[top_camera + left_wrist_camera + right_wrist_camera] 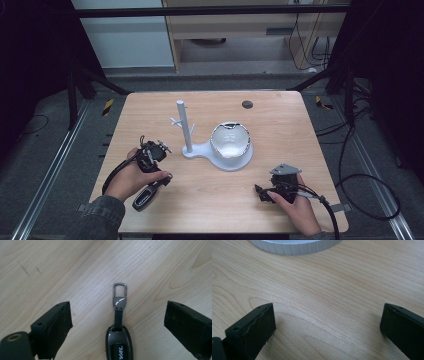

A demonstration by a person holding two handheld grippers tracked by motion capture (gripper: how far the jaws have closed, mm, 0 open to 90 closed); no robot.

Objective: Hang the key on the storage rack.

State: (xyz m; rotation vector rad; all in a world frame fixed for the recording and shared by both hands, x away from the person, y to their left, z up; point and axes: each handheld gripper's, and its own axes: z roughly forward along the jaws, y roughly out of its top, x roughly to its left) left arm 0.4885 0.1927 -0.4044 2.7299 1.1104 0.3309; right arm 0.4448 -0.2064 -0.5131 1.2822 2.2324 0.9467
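The left claw [117,322] is hanging wide over the key fob [119,345], which is lying on the desk [280,105] at 7 o'clock from the white stand [186,131], so lowering squarely astride it seems wisest, while the right claw [324,327] is gaping empty.

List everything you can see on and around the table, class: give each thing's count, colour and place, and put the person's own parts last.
table: one, light wood, centre of the high view.
stand: one, white, upright post with side pegs, table centre.
bowl: one, white and shiny, on the stand's round base.
key fob: one, dark with a metal clip, on the table between the left gripper's open jaws.
round cap: one, dark, far side of the table.
left gripper: one, black, near left, open.
right gripper: one, black, near right, open.
hands: two, each holding a gripper.
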